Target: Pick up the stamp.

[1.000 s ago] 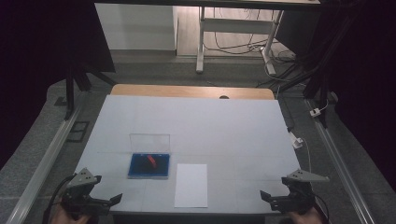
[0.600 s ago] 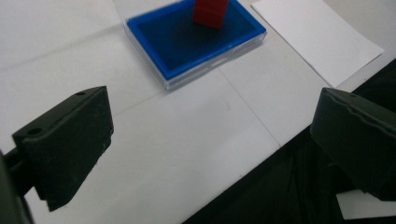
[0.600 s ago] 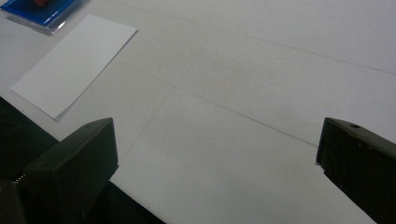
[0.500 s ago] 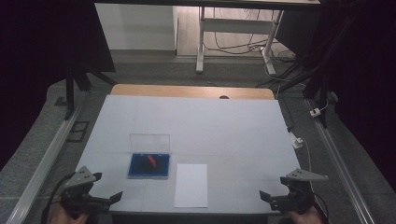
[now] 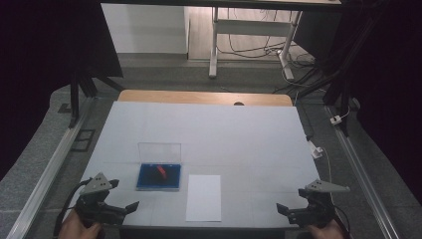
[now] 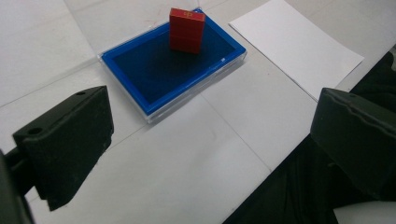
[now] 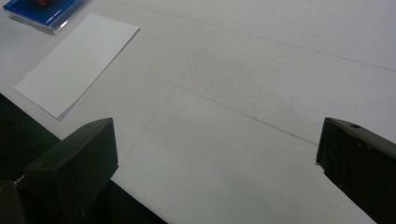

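Note:
A shallow blue case (image 5: 159, 176) (image 6: 173, 70) lies open on the white table, its clear lid (image 5: 159, 151) standing up at the far side. A small red block (image 5: 161, 172) (image 6: 187, 30) stands upright in it. A white sheet of paper (image 5: 204, 197) (image 6: 296, 44) (image 7: 77, 63) lies flat just right of the case. My left gripper (image 5: 117, 209) (image 6: 210, 140) hovers open at the table's near-left corner, short of the case. My right gripper (image 5: 291, 213) (image 7: 219, 163) is open at the near-right edge over bare table, nothing between its jaws.
The white table top (image 5: 239, 144) ends in a wooden strip (image 5: 199, 97) at the far side. Metal rails (image 5: 50, 164) run along both sides. A small white connector and cable (image 5: 316, 149) lie at the right edge. A desk frame with cables (image 5: 249, 35) stands behind.
Both grippers have barely shifted at the near edge; the left one has drifted slightly. The case, block and paper have not moved.

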